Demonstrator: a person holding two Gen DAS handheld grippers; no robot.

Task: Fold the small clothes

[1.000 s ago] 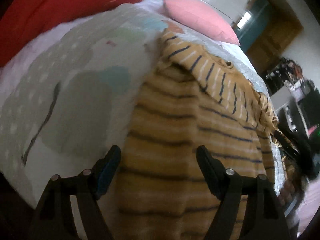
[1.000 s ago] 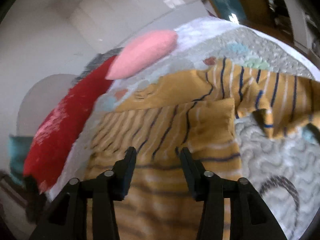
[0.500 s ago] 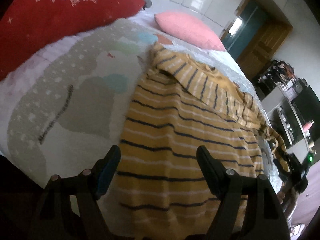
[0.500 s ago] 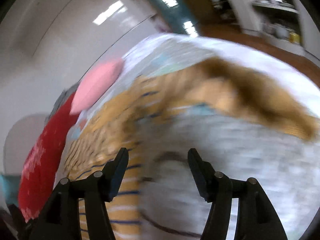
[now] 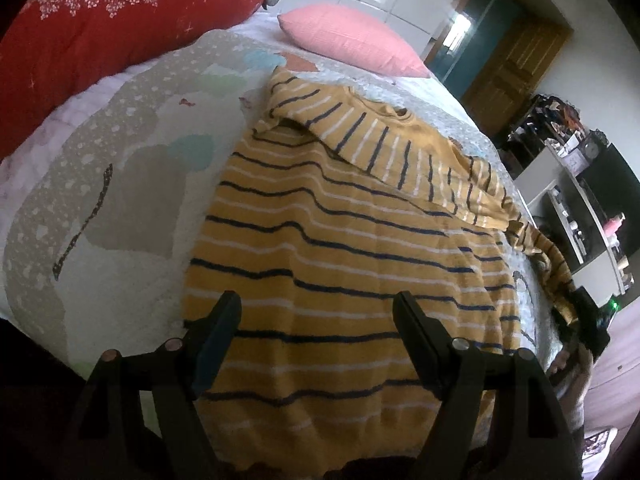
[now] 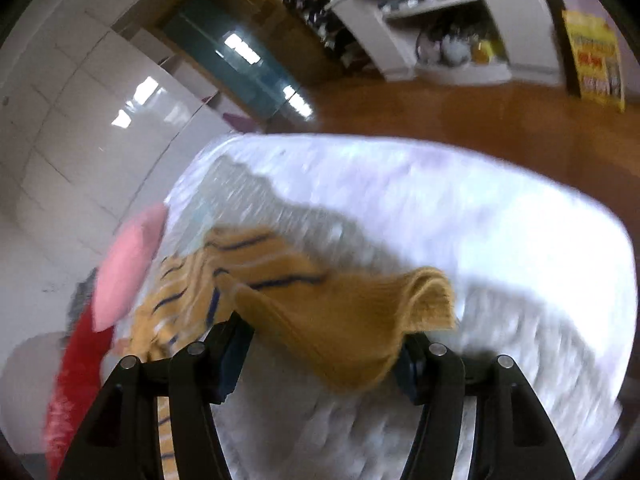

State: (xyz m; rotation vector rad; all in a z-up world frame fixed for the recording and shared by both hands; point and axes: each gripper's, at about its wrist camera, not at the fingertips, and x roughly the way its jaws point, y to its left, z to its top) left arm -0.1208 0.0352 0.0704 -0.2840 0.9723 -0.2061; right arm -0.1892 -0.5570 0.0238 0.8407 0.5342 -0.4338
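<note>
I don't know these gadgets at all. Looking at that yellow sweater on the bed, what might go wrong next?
The right gripper stands open around the sleeve cuff of the mustard-yellow striped knit sweater; closing off-centre, it might catch only an edge and slip. The sleeve trails toward the edge of the quilted bedspread, so it could slide off. The left gripper hovers open, so nothing pins the body.

The left gripper (image 5: 316, 320) is hovering with jaws spread wide over the hem of the yellow striped sweater (image 5: 340, 248), which is lying flat on the quilt (image 5: 120, 168), one sleeve (image 5: 360, 136) folded across its chest.
</note>
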